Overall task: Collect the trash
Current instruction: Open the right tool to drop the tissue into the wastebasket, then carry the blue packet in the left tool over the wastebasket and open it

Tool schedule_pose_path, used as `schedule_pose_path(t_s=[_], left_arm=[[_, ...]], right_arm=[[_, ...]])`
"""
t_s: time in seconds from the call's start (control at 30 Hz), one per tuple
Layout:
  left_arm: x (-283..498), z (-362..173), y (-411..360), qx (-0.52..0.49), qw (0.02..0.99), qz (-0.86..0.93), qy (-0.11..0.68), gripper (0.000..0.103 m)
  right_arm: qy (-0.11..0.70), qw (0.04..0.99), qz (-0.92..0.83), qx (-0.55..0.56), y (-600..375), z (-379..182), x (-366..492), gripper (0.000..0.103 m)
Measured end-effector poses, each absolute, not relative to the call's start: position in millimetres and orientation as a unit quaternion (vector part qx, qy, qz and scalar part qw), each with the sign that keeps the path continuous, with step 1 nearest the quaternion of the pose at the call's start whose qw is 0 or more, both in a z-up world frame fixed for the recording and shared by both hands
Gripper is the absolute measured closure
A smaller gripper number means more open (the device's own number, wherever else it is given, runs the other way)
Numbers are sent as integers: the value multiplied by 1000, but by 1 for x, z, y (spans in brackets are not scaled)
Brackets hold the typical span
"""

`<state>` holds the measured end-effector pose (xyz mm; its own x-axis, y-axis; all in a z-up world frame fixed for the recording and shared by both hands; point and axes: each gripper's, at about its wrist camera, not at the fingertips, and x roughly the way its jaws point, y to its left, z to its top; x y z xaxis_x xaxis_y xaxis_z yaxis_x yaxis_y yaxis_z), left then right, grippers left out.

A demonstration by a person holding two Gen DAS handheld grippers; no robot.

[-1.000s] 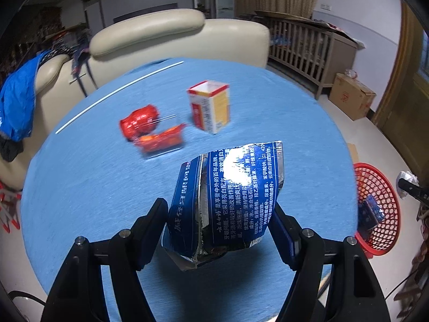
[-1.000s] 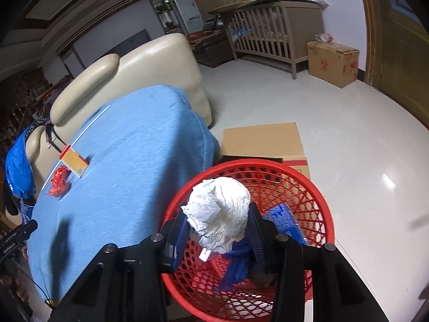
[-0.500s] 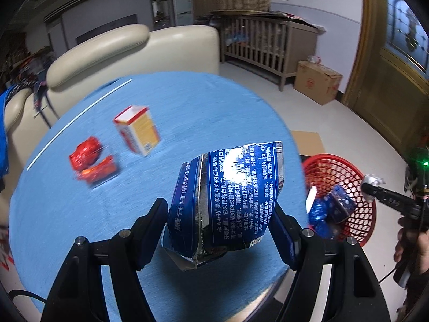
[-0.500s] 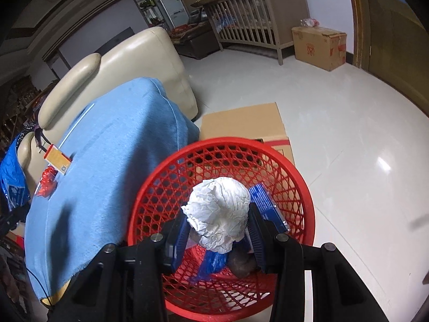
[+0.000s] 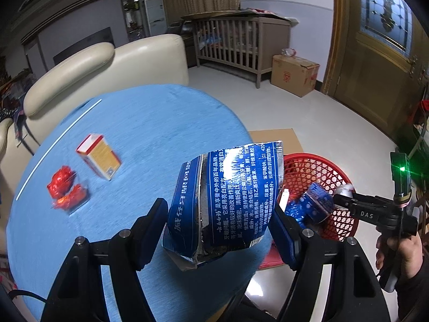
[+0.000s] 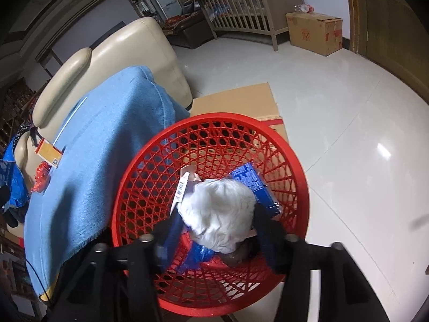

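paper wad: the crumpled white paper wad [image 6: 218, 212] sits between the fingers of the right gripper [image 6: 214, 230], directly over the inside of the red basket [image 6: 295, 161]; the drop path is straight down, below and just ahead of the gripper.
right gripper state: fingers look spread a little off the wad's sides, so it seems to be letting go; motion blur keeps this from being certain.
basket contents: a blue box [image 6: 254, 185] and a white card lie just ahead of the wad inside the mesh.
blue packet: the left gripper [image 5: 218, 228] is clenched on a blue foil packet [image 5: 225, 198], long axis upright; the basket [image 5: 316, 166] lies ahead and to its right, past the table [image 5: 150, 123] edge.
nearer hand: the right one is already over the basket; the left must swing rightward.
left on the table: an orange-and-white carton [image 5: 99, 155] and red wrappers [image 5: 65, 187], far to the left gripper's left.
change: the right gripper has dropped deeper into the basket and loosened; the left has swung toward the basket.
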<state>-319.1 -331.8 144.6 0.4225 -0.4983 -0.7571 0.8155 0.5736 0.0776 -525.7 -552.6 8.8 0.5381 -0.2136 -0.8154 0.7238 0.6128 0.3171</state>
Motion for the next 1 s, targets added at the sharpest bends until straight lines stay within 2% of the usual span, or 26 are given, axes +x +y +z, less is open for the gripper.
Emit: schedule_pose_path(t_s=[0.27,0.67,1.0], left_arm=[[-338,146,-361,243,800,-428,343,28],[-375,120,-419,285,753,-476,354,28],[-385,96,-452,313,730,-484,367,28]], right_arm=[[345,819,-307,340,-561,26,-542,40],[285,827,-325,360,-576,52,-576,39],[268,822,-334,375,-584,54,-592,39]])
